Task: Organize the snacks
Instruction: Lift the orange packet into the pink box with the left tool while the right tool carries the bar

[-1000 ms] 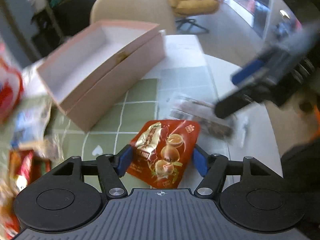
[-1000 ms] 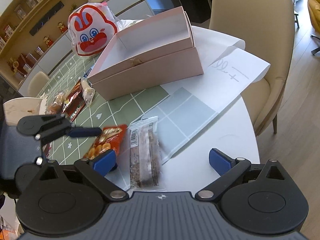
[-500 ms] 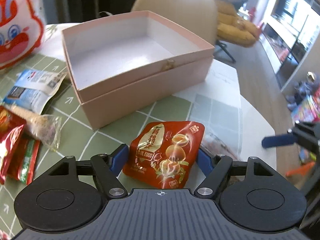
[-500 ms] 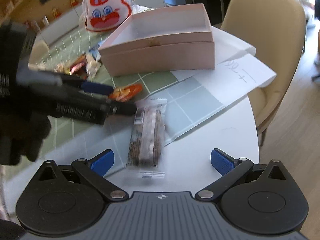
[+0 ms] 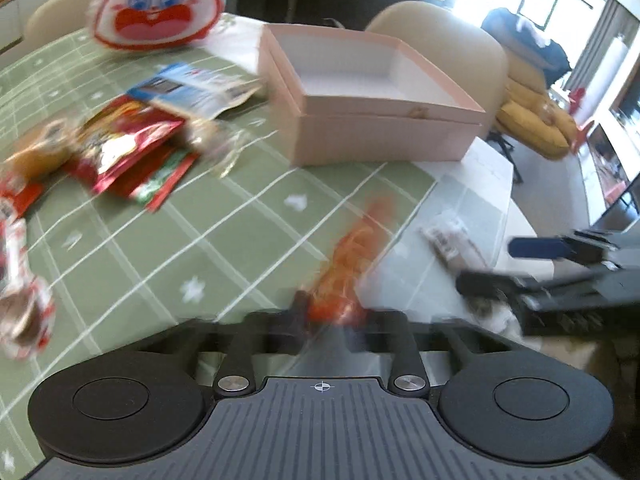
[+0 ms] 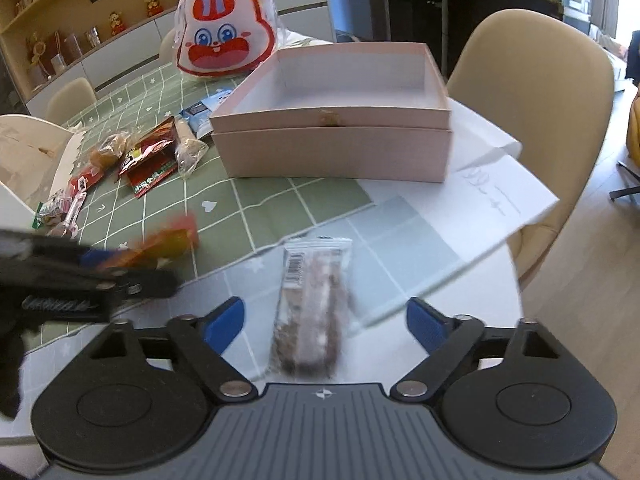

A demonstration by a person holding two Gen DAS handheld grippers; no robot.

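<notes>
My left gripper point(image 5: 334, 312) is closing its jaws on a red-orange snack packet point(image 5: 354, 256), which stands edge-on and blurred between the narrow fingers. In the right wrist view the same packet point(image 6: 168, 244) sticks out of the left gripper point(image 6: 120, 264) just above the green cloth. My right gripper point(image 6: 324, 316) is also closing, its blue pads still wide apart on either side of a brown snack bar in a clear wrapper point(image 6: 312, 312) lying flat on the table. Neither pad touches the bar. The open pink box point(image 6: 332, 152) stands empty beyond both.
A rabbit-face bag point(image 6: 226, 40) stands behind the box. Several loose snack packets point(image 6: 148, 156) lie on the green checked cloth to the left. A white paper sheet point(image 6: 500, 192) hangs over the round table's right edge, next to a beige chair point(image 6: 532, 80).
The left gripper's jaws have come together on the red packet, which has turned from flat to edge-on as the hand rolled. The right gripper's jaws have narrowed around the bar.
</notes>
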